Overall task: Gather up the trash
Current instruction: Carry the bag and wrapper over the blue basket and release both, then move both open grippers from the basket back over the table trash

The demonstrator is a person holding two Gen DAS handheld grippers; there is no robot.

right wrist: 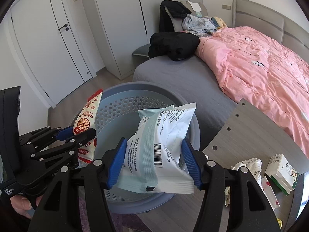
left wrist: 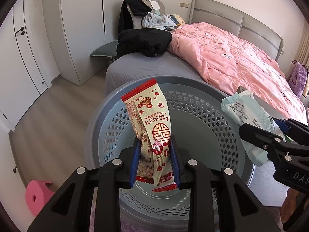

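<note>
A round blue-grey perforated basket (left wrist: pixel 108 116) (right wrist: pixel 191 135) stands on the floor at the foot of the bed. My left gripper (left wrist: pixel 155 152) (right wrist: pixel 77 133) is shut on a cream and red snack wrapper (left wrist: pixel 152 119) (right wrist: pixel 87 123), which hangs over the basket's opening. Beside it, my right gripper (right wrist: pixel 153 160) (left wrist: pixel 270 133) is shut on a white and pale green packet (right wrist: pixel 160 145) (left wrist: pixel 245 116) with a barcode, held above the basket's right half. The basket's bottom shows no trash inside.
A bed with a grey sheet (right wrist: pixel 173 77) and pink duvet (left wrist: pixel 241 58) lies behind the basket, with black clothes (left wrist: pixel 144 40) on its corner. A grey board (right wrist: pixel 251 133) at the right carries crumpled paper (right wrist: pixel 249 166) and a small box (right wrist: pixel 280 174). A pink stool (left wrist: pixel 36 195) stands at the left.
</note>
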